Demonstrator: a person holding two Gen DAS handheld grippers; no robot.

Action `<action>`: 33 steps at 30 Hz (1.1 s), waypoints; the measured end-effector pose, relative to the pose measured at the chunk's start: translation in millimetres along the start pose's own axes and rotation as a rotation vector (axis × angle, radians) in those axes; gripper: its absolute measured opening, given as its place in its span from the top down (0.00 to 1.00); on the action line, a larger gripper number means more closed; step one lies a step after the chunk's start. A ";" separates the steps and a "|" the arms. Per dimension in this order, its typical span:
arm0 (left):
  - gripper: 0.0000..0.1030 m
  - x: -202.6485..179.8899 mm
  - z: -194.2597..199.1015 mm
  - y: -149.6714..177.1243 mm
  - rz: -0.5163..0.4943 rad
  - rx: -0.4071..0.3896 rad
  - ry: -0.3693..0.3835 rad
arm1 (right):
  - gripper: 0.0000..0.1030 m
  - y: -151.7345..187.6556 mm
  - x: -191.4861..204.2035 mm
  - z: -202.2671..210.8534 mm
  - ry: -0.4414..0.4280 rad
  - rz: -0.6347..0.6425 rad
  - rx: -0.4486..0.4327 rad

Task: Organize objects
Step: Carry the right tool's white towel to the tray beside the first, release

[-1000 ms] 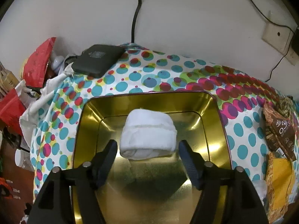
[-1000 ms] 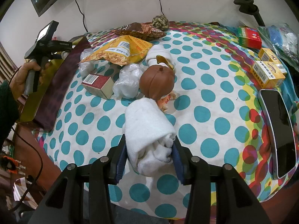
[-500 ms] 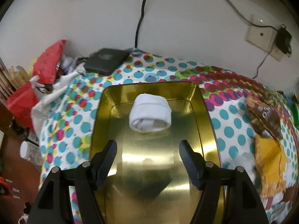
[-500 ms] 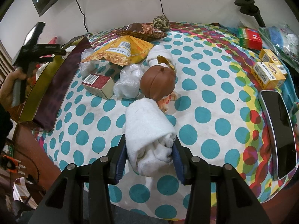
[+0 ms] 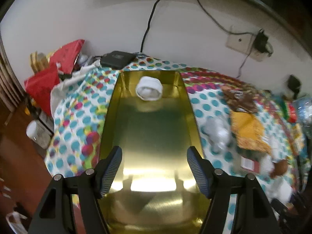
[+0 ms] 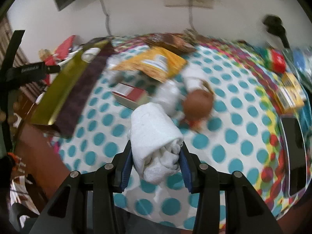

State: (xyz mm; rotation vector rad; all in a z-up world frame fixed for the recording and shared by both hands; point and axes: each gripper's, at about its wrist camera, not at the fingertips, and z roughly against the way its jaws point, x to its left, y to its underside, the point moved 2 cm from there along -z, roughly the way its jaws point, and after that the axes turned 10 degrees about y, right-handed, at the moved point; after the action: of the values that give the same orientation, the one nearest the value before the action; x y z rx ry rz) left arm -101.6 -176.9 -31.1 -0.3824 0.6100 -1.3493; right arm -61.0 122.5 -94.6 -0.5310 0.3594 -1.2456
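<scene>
The right gripper (image 6: pixel 155 167) pinches a rolled white towel (image 6: pixel 156 136), the gold tin (image 6: pixel 64 89) lying off to its left beneath the spread left gripper (image 5: pixel 154 167).

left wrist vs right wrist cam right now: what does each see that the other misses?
Only the left wrist view: the open left tongs, empty, over the gold tin's shiny floor, and a black box by the wall.

Only the right wrist view: the right tongs shut on a rolled white towel, a dark phone and a red box.

Both: the tin, the white roll inside it, the yellow packet, the dotted cloth.
</scene>
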 end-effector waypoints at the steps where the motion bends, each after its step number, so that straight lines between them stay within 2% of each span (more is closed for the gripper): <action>1: 0.31 2.5 5.9 5.7 0.014 -0.001 0.003 | 0.59 -4.0 4.8 2.4 -0.007 0.009 -0.009; 6: 0.31 10.4 38.4 29.0 0.015 -0.049 -0.020 | 0.59 -37.1 38.6 10.1 -0.088 0.073 -0.047; 10: 0.31 23.9 57.6 41.7 0.028 -0.056 -0.026 | 0.59 -80.2 75.6 11.0 -0.161 0.120 -0.082; 15: 0.31 35.8 77.4 54.3 -0.003 -0.085 -0.082 | 0.60 -119.8 133.2 13.3 -0.171 0.246 -0.140; 19: 0.31 46.0 79.8 58.4 0.014 -0.087 -0.069 | 0.59 -147.2 182.1 -5.1 -0.205 0.282 -0.096; 23: 0.31 54.8 77.9 61.7 0.034 -0.084 -0.062 | 0.59 -175.5 217.7 -34.5 -0.184 0.310 -0.042; 28: 0.31 64.6 79.7 65.2 0.052 -0.085 -0.052 | 0.59 -199.9 251.3 -84.1 -0.133 0.337 0.080; 33: 0.31 71.7 86.0 64.5 0.049 -0.095 -0.068 | 0.60 -209.1 271.3 -127.3 -0.066 0.363 0.156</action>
State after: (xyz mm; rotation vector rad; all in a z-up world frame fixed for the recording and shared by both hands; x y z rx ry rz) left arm 8.8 -241.9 -14.6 -0.4852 0.6242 -1.2582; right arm -216.9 -207.4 -74.6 -0.3534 0.2853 -0.8945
